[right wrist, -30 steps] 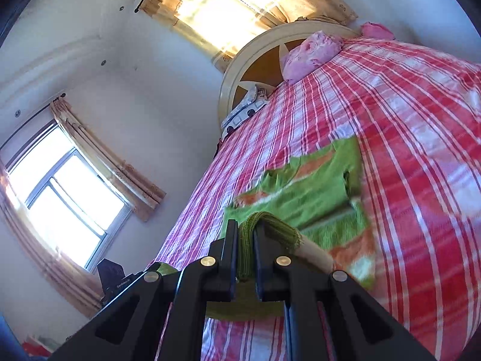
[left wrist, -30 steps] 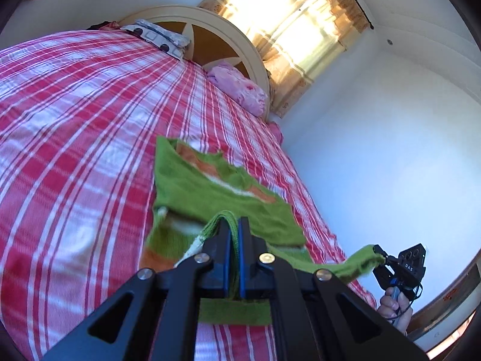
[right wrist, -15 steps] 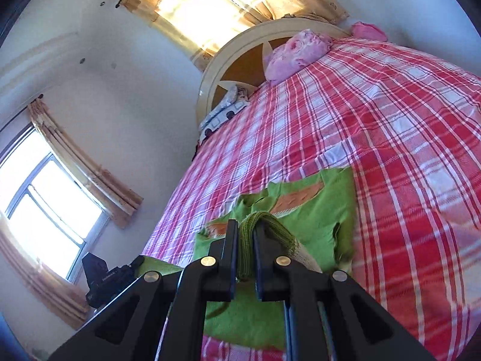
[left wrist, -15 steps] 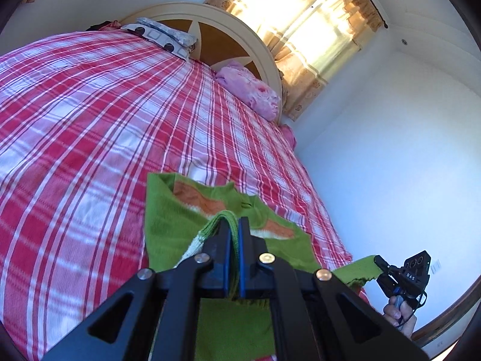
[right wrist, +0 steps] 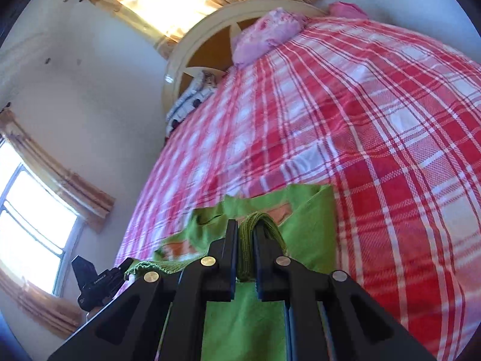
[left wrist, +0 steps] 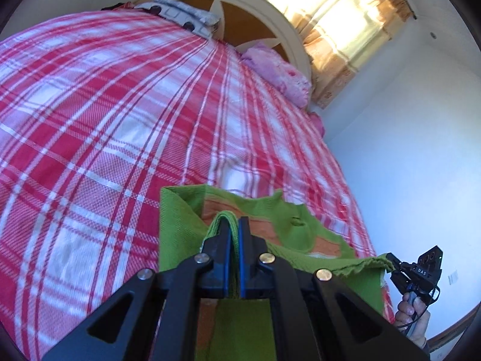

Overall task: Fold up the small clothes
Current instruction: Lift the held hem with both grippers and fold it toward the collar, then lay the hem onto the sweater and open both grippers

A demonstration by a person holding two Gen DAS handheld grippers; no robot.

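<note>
Both tongs are clamped tight on the hem of a small green knitted garment with orange and white stripes [left wrist: 180, 234]: the left tongs [left wrist: 235, 225] pinch a bunched ridge of the green ribbing between nearly closed jaws, and the right tongs [right wrist: 245, 234] hold a thicker roll of the same edge. Compared with a second ago, the two hands have carried that held edge forward and lower over the red-and-white checked bedspread [left wrist: 105, 120], so the free part of the garment, which then lay stretched out ahead of the tongs, now sits close under them and shows as a much shorter patch beyond the jaws. That reads as the near edge being brought over toward the far edge, so the first fold looks well under way but not yet laid down, since the cloth between the two grips hangs as a taut band in the air. From the left view the right tongs appear at the lower right with a few fingers of a hand [left wrist: 410, 310] on the handle; from the right view the left tongs show only as a dark block at the lower left. Much stays hidden: the tong bodies cover the near part of the garment, its sleeves and neckline cannot be sorted out, and motion blur softens the cloth edges, so whether the layers line up cannot be judged.
</note>
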